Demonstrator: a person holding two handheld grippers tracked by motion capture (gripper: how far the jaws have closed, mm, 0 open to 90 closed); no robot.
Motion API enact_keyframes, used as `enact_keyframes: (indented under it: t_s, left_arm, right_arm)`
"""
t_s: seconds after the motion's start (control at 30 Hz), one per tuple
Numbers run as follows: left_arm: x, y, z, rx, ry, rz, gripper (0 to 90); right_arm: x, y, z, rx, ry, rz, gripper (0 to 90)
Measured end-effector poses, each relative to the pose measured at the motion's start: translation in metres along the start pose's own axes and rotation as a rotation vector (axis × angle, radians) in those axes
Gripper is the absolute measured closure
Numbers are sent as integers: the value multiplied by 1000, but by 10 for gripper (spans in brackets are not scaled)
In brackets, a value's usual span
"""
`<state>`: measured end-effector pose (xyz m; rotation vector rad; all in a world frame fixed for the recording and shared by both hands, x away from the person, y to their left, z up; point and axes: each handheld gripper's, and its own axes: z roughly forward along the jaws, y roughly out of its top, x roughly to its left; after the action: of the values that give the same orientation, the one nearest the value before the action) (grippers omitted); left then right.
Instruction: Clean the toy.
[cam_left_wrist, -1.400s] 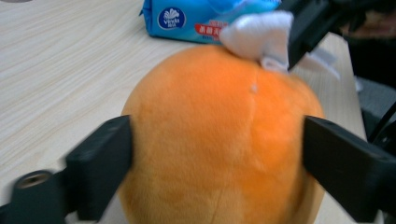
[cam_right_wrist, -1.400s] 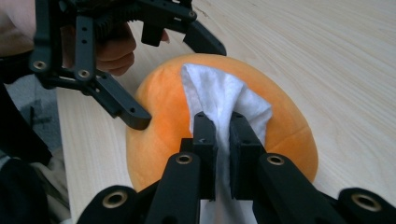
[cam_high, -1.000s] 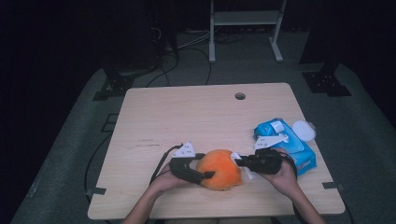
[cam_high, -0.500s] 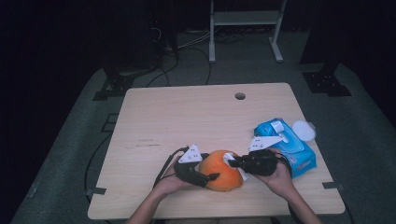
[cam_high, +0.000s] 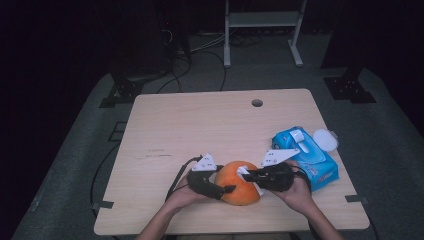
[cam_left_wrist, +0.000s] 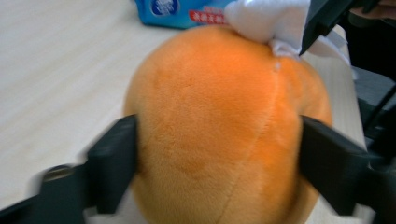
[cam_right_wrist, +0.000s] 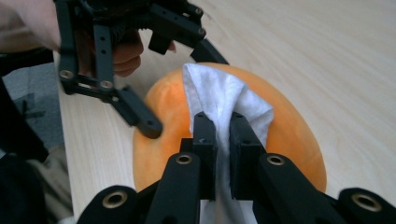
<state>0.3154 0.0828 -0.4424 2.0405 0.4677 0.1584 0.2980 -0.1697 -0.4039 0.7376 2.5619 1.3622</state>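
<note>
I have the orange plush ball (cam_high: 240, 182) on the bench's (cam_high: 210, 130) near edge, my left gripper (cam_left_wrist: 219, 154) jaws just closing on its flanks; right gripper (cam_right_wrist: 223, 135) pinches a white wipe (cam_right_wrist: 224, 100) directly atop it

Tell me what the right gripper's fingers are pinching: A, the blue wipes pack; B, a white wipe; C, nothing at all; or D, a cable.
B: in the right gripper view, the right gripper is shut on a white wipe draped over the orange plush ball, while the blue wipes pack lies apart on the table.
</note>
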Motion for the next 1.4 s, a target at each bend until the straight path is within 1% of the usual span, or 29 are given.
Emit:
enact_keyframes:
  t_s: [0.03, 0.07, 0.13, 0.2, 0.23, 0.27, 0.33, 0.37, 0.4, 0.43, 0.47, 0.57, 0.63, 0.7, 0.77, 0.8, 0.83, 0.9, 1.0, 1.03, 1.1, 1.13, 1.17, 1.23, 1.27, 1.3, 1.33, 1.37, 1.4]
  left_arm:
    - [-3, 4, -2, -15, 24, 31, 290]
    - [-5, 6, -2, -29, 45, 49, 304]
    - [-10, 13, -5, -48, 112, 113, 311]
    - [-9, 14, -7, -33, 134, 143, 311]
    - [-7, 12, -7, -20, 134, 143, 311]
    - [-3, 8, -7, 1, 131, 132, 311]
    - [7, 0, -9, 22, 98, 73, 302]
    - [12, -3, -10, 25, 85, 57, 293]
    - [15, -6, -11, 25, 75, 39, 287]
    - [18, -8, -12, 30, 63, 20, 280]
    - [19, -9, -12, 31, 58, 14, 276]
    - [21, -10, -12, 36, 55, 9, 277]
    - [23, -12, -12, 31, 48, 10, 277]
    - [24, -13, -12, 26, 45, -3, 276]
    - [21, -10, -12, 28, 58, 17, 274]
    - [17, -8, -11, 24, 70, 36, 273]
    - [12, -4, -10, 26, 93, 68, 273]
    - [5, -1, -9, 22, 113, 116, 273]
    - [-9, 7, -4, 22, 138, 191, 272]
    - [-11, 8, -3, 31, 144, 204, 268]
    - [-9, 7, -4, 28, 131, 186, 242]
    - [-6, 5, -5, 16, 115, 155, 215]
    - [0, 3, -7, -16, 101, 104, 180]
    - [8, 2, -9, -49, 98, 8, 119]
    - [11, 1, -9, -49, 85, -29, 101]
    - [13, 0, -8, -47, 69, -52, 105]
    - [13, -2, -5, -47, 48, -57, 140]
    - [12, -3, -4, -44, 51, -48, 182]
    - [8, -2, -2, -39, 66, -28, 199]
  right_arm:
    - [1, 3, -1, -15, 1, -6, 824]
    - [4, 6, -2, -34, 4, -7, 824]
    - [7, 10, -5, -60, 11, -12, 824]
    - [9, 11, -5, -59, -16, -26, 824]
    - [8, 10, -4, -55, -25, -22, 824]
    - [5, 8, -3, -44, -30, -10, 824]
    - [-6, -3, 1, -4, -73, 2, 825]
    - [-14, -9, 3, -1, -68, 36, 825]
    - [-21, -14, 3, -9, -44, 86, 825]
    - [-25, -17, 3, -21, -28, 117, 825]
    - [-28, -19, 4, -27, -26, 137, 824]
    - [-29, -18, 5, -22, -38, 128, 824]
    - [-29, -19, 7, -21, -36, 133, 824]
    - [-32, -21, 8, -21, -41, 142, 824]
    - [-35, -22, 8, -27, -42, 164, 824]
    - [-35, -22, 7, -28, -44, 172, 824]
    - [-33, -21, 6, -30, -55, 169, 824]
    - [-26, -15, 3, -52, -60, 144, 824]
    - [-16, -5, 0, -100, -18, 117, 823]
    - [-13, -2, 1, -103, -10, 104, 823]
    - [-9, -1, 3, -80, -30, 66, 824]
    - [-10, -2, 4, -77, -27, 67, 824]
    - [-11, -4, 4, -74, -21, 78, 823]
    - [-15, -8, 4, -63, -29, 84, 823]
    - [-17, -9, 4, -66, -30, 92, 823]
    - [-18, -9, 3, -67, -24, 103, 823]
    - [-18, -8, 2, -66, -29, 99, 823]
    - [-16, -7, 3, -64, -39, 85, 823]
    - [-14, -5, 3, -61, -43, 79, 822]
